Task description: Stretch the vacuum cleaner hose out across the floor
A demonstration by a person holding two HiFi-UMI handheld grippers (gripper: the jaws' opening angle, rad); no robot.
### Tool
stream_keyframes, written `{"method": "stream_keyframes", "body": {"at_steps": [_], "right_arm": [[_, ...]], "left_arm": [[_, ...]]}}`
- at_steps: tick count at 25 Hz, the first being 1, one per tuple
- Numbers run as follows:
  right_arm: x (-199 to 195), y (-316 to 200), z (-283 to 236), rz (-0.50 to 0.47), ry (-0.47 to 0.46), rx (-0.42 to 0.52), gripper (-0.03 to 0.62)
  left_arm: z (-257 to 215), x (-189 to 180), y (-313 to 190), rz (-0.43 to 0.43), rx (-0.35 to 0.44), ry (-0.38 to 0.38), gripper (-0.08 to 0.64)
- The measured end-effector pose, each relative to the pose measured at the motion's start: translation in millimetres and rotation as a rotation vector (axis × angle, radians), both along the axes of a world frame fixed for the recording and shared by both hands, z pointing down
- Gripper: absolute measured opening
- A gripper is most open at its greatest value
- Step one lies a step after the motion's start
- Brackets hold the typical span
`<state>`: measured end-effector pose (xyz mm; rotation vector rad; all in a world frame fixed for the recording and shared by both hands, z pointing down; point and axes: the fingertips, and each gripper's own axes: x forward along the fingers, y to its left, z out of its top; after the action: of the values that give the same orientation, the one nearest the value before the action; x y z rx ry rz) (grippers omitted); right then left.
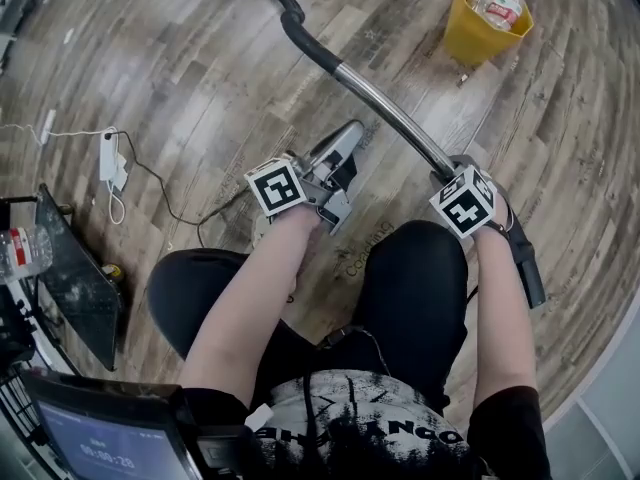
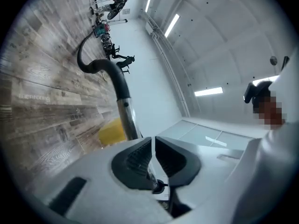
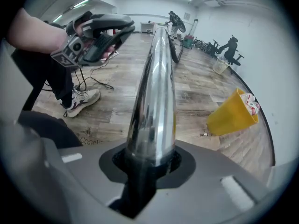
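Wood-plank floor (image 1: 200, 48) carries one black vacuum hose (image 1: 300, 30), curving away from the person and joined to one chrome tube (image 1: 385, 108), which the right gripper (image 3: 152, 157) clamps in its jaws. Stretching it well likely means drawing the tube back low and steadily, so the curve straightens without kinking. One yellow bin (image 1: 465, 38) stands aside. Of the two grippers, the left gripper (image 2: 153, 157) has its jaws together and holds nothing.

Bare wood floor (image 1: 200, 58) lies open from 10 to 12 o'clock. The vacuum's chrome wand (image 1: 385, 103) and black hose (image 1: 290, 13) bar the way on a diagonal from 12 to 3 o'clock, and a yellow bin (image 1: 480, 28) stands beyond them at 1. A white cable (image 1: 108, 156) trails across the boards at 9, and a dark panel (image 1: 75, 278) leans at 8.
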<state>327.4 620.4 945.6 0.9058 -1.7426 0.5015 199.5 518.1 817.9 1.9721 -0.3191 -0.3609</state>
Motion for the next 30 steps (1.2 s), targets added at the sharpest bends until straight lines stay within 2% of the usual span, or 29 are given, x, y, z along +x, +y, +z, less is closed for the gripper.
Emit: {"method": "stream_keyframes", "body": {"at_steps": [2, 7, 9, 14, 18, 20, 24, 30], "right_arm": [[4.3, 12.3, 14.5, 0.011, -0.001, -0.014, 0.095], [1.0, 21.5, 59.9, 0.047, -0.037, -0.04, 0.095], [-3.9, 24.4, 79.4, 0.054, -0.054, -0.047, 0.095], [-23.3, 40.5, 138.4, 0.046, -0.07, -0.098, 0.095], [-24.2, 54.2, 180.0, 0.095, -0.086, -0.156, 0.083], [-24.6, 60.8, 196.3, 0.101, -0.083, -0.187, 0.083], [-29.6, 69.9, 215.1, 0.066, -0.06, -0.229, 0.087], [-40.7, 72.7, 227.8, 0.013, -0.047, -0.27, 0.1]], "left_arm": [[-10.4, -3.5, 8.1, 0.023, 0.076, -0.023, 0.0], [-4.0, -11.5, 15.3, 0.067, 0.192, -0.225, -0.001], [-3.5, -17.2, 19.9, 0.082, 0.226, -0.273, -0.002], [-12.6, -51.5, 21.3, 0.029, 0.234, -0.3, 0.0], [-20.5, -76.3, 20.5, -0.02, 0.194, -0.28, -0.001], [-21.3, -84.6, 22.2, -0.027, 0.202, -0.297, -0.001], [-17.4, -92.1, 30.7, 0.004, 0.254, -0.379, -0.001], [6.9, -84.1, 46.2, 0.145, 0.36, -0.56, -0.001]]}}
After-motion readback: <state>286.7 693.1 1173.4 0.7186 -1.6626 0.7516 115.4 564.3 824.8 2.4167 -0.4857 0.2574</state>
